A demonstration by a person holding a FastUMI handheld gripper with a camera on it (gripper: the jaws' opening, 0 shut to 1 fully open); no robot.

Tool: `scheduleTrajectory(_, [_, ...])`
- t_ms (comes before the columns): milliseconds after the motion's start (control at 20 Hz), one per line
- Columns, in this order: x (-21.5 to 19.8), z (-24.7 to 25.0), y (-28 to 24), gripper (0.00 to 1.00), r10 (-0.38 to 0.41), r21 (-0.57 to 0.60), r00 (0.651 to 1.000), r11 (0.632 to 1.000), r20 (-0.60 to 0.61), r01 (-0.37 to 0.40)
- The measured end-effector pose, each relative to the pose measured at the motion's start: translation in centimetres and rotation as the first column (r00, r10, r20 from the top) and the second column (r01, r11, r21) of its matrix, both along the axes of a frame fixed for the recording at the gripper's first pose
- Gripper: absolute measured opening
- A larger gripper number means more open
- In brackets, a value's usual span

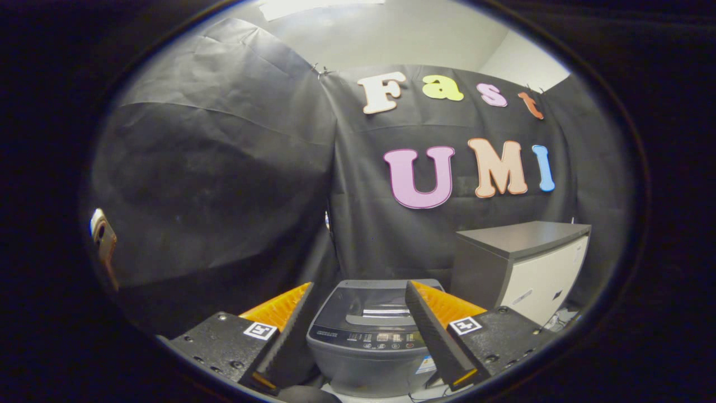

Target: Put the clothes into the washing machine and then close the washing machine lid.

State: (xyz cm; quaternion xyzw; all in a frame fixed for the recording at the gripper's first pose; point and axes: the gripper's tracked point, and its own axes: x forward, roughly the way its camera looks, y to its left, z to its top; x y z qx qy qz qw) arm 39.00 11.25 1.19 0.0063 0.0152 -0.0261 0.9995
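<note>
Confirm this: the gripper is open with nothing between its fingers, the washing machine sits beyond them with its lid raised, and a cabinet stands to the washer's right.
One thing is off: the lid is down, not raised, as the gripper view shows. The rest holds: the gripper is open with nothing held, the washing machine sits beyond the fingers, and the cabinet stands to its right.

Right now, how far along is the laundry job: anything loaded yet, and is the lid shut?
Nothing looks done. The gripper is open and empty, fingers apart, with no clothes between them. The washing machine stands beyond the fingers, framed between them, beside a grey cabinet. Its lid looks down, though glare blurs it. Left: fetch clothes, open the lid, load, close it.
</note>
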Motion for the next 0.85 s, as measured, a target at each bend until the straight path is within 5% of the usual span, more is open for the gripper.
scheduleTrajectory(850, [-0.17,-0.29,0.4,0.96,0.009,0.005,1.0,1.0,-0.005,-0.009])
